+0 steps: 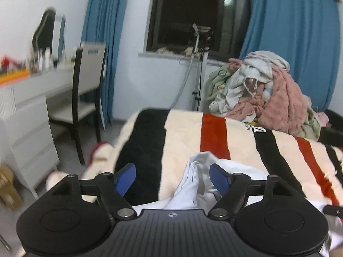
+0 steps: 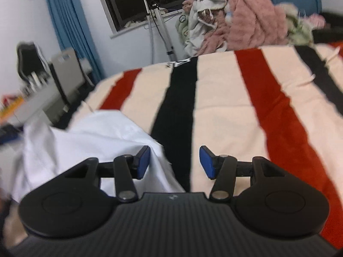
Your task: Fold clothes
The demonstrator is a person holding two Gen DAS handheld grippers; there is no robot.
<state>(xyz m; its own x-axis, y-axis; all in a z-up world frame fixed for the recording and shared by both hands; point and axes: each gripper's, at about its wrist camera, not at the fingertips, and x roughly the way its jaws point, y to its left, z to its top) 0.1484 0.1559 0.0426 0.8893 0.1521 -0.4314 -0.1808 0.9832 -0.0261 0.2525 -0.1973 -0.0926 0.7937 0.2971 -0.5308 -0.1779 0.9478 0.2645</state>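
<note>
On the near part of the bed, over a cream fleece blanket with red and black stripes (image 2: 225, 98), lies a crumpled white cotton garment (image 1: 193, 184). A bunched ridge of it runs lengthwise away from the left gripper (image 1: 172, 176) toward the far end of the bed; which end is collar or hem I cannot tell. That gripper tilts gently downward, its blue pads (image 1: 125, 178) spread wide with the ridge lying between them, closer to the right pad, though neither pad presses it. The right gripper (image 2: 174, 162) also slopes downward with its jaws parted; its left pad (image 2: 142, 161) sits over the garment's edge, while the gap between the pads shows only a black stripe. At the bed's far end a heap of pink, white and pale green clothes (image 1: 263, 94) is piled before blue curtains (image 1: 293, 42).
</note>
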